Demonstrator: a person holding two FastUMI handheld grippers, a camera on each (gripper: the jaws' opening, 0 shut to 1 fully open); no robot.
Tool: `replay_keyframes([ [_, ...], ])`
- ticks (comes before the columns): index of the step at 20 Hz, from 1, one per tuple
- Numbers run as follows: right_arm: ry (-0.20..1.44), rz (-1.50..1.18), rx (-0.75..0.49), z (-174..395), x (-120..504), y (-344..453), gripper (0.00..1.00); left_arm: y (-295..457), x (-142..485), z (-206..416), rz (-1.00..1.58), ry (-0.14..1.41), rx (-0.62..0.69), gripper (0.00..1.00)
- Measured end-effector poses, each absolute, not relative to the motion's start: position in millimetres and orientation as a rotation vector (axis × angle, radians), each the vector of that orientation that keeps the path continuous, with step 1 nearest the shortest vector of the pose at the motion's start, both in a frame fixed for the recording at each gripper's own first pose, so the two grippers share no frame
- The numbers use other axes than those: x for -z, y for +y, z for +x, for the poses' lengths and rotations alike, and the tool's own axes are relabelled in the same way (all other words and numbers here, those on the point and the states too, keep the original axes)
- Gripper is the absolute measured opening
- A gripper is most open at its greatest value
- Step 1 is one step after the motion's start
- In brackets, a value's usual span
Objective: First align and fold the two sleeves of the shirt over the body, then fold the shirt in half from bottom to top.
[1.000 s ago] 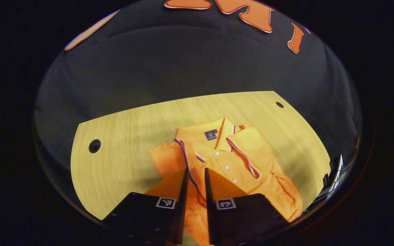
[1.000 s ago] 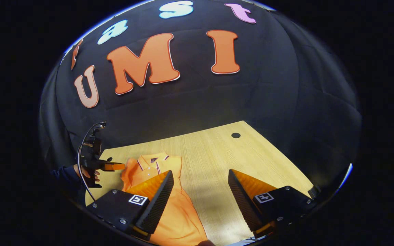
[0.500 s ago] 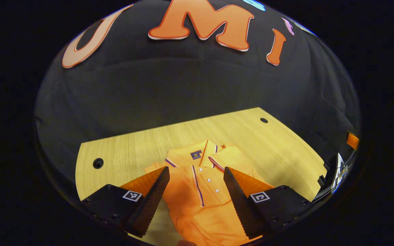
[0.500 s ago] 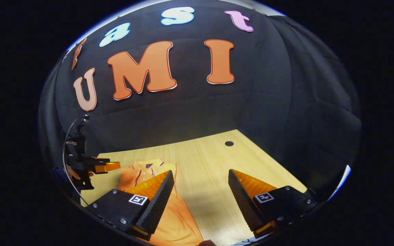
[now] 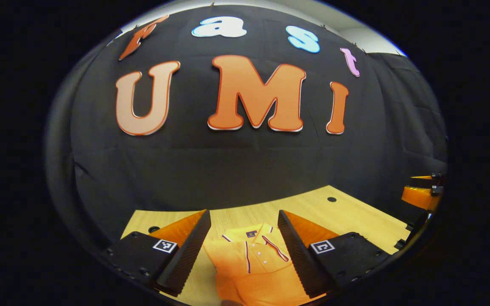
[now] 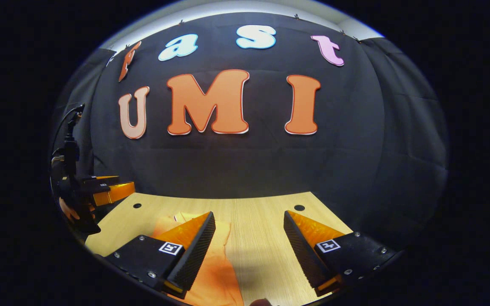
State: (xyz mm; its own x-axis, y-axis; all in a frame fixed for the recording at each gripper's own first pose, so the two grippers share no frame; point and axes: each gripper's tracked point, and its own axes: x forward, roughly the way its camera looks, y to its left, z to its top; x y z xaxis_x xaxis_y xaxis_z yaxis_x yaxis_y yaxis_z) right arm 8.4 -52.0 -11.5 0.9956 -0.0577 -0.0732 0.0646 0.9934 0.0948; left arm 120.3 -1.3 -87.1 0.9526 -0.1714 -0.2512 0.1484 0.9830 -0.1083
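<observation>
The shirt's (image 5: 255,263) lower part is cut off; it lies on the table (image 5: 355,216), collar away. Left gripper (image 5: 244,238) and right gripper (image 6: 249,238) gape wide, holding nothing.

Light wood-grain surface (image 5: 355,214), lit warm. Round dark cable holes near its far edge: one far right (image 5: 332,199) and one far left (image 5: 154,229) in the left gripper view. Black cloth wall (image 6: 236,165) hangs behind, creased. Pale ceiling strip (image 6: 236,6) above.

No legible text; shirt (image 5: 255,255) chest emblem perhaps too small.
</observation>
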Motion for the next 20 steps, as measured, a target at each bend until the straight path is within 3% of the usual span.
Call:
replay_keyframes([
  [8,-0.027,0.092,-0.033,-3.7,2.8,-49.9,0.98,10.1,28.5,40.8,-0.08,0.066,0.004,0.97],
  [15,0.222,0.103,-0.146,-28.4,91.3,-33.0,0.98,-1.3,93.4,-9.4,-0.006,0.274,-0.026,0.97],
  [20,0.458,0.141,-0.201,-56.7,169.1,-25.1,0.98,2.7,167.1,-49.1,-0.033,0.519,-0.061,0.97],
])
